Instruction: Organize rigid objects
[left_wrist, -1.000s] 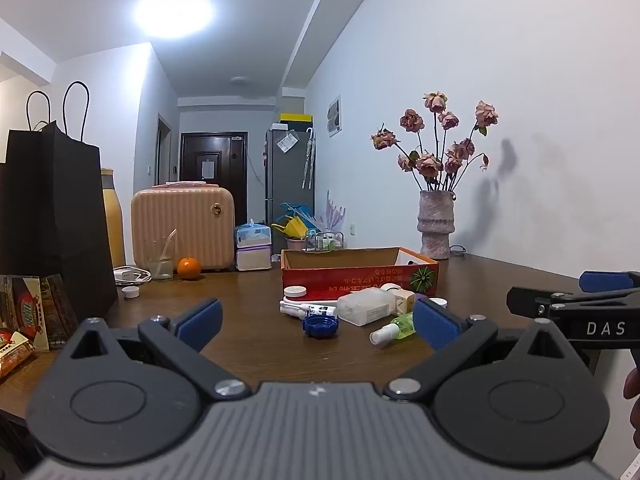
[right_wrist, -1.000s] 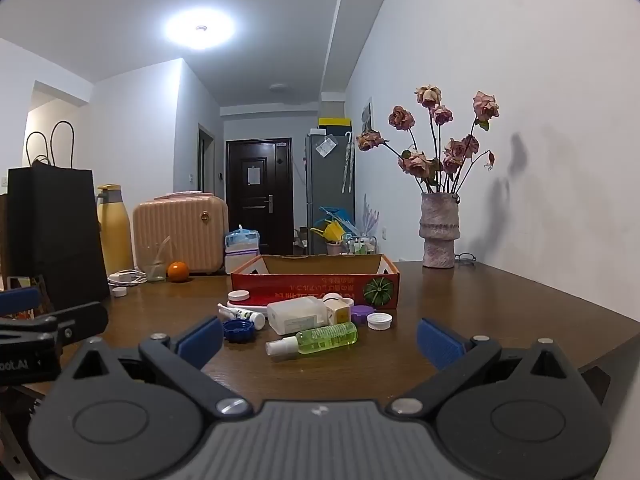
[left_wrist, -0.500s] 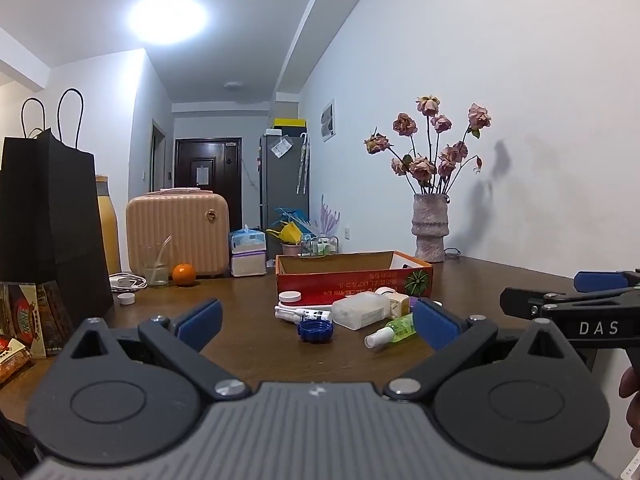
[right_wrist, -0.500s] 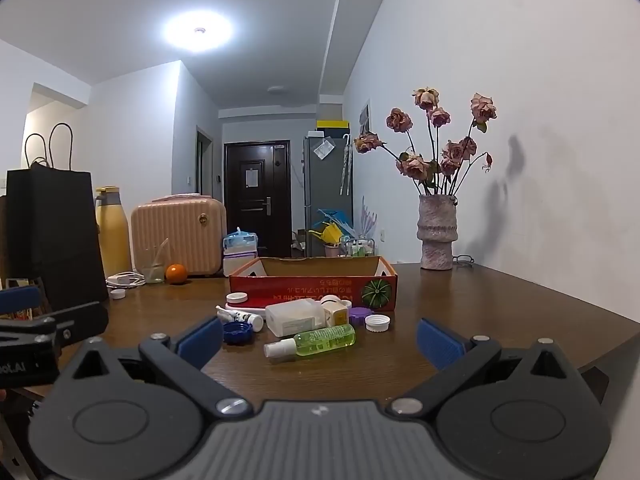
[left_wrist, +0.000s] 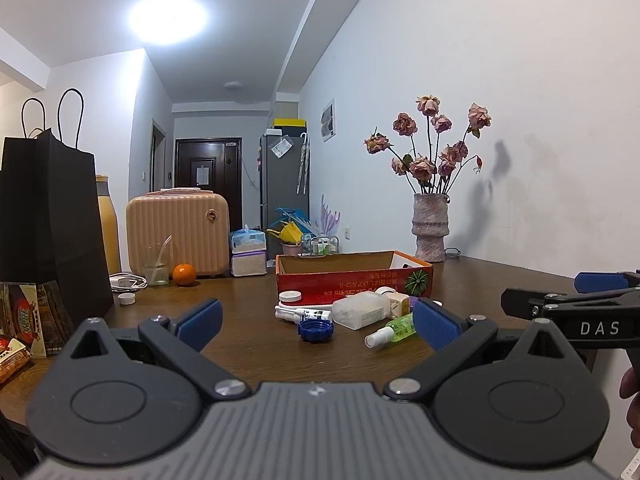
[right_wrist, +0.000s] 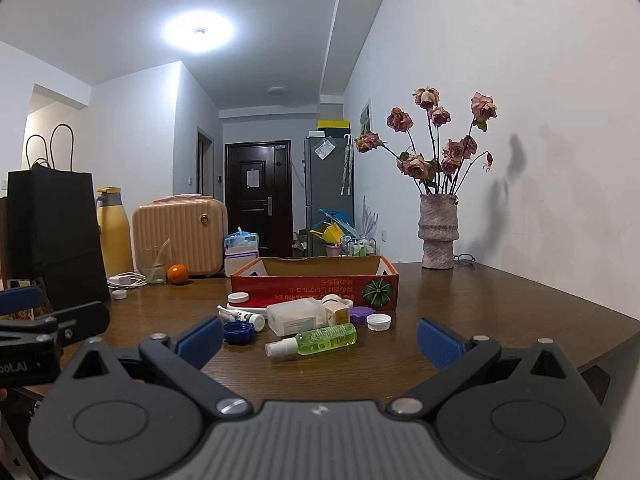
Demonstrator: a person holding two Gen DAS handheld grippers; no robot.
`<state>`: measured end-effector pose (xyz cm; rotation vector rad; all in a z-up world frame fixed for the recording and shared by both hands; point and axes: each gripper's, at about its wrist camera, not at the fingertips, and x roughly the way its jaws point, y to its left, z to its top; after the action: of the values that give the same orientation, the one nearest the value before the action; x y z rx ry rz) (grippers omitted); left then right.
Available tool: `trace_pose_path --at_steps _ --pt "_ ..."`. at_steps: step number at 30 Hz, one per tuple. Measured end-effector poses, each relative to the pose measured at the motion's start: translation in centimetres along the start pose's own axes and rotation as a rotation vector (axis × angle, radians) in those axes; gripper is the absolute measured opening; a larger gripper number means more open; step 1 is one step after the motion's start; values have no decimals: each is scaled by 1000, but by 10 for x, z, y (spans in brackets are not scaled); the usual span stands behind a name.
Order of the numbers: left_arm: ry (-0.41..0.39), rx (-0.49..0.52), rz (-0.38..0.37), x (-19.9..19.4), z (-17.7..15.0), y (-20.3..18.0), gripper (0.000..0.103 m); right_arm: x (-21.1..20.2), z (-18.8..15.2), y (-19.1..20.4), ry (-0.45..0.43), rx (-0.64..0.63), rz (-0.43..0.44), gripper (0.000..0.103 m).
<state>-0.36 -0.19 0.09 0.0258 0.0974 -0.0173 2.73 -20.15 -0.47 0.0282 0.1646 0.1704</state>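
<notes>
The green spray bottle [right_wrist: 316, 339] lies on its side on the tabletop [right_wrist: 460, 312] in front of the red cardboard box [right_wrist: 316, 283], among a white flat bottle [right_wrist: 296, 316], a blue cap [right_wrist: 238, 331] and a white cap [right_wrist: 379, 322]. Over the last second we have only drifted slightly nearer; nothing is picked up. Our left gripper [left_wrist: 316, 322] and right gripper [right_wrist: 318, 342] both hang open and empty, so sorting has, we judge, yet to begin.

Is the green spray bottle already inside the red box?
No, the green spray bottle lies on the table in front of the red box.
</notes>
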Motion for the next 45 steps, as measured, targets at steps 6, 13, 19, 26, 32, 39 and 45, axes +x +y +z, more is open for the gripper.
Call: trace_pose_path --at_steps 6,13,19,26,32,39,45 --pt "-2 1 2 -1 0 0 103 0 -1 0 5 9 -1 103" --pt "-2 1 2 -2 1 -1 103 1 -2 -1 6 12 -4 103" --pt "-2 1 2 -1 0 -1 103 1 -2 -1 8 15 -3 103" --pt "-1 2 3 -1 1 -1 103 1 -3 0 8 15 -4 103" --pt "3 2 4 0 0 -1 103 1 -3 -1 8 15 -2 103" --pt "3 2 4 0 0 -1 103 1 -3 -1 10 19 -1 103" --pt "6 2 7 2 -1 2 103 1 -3 -2 13 21 0 103"
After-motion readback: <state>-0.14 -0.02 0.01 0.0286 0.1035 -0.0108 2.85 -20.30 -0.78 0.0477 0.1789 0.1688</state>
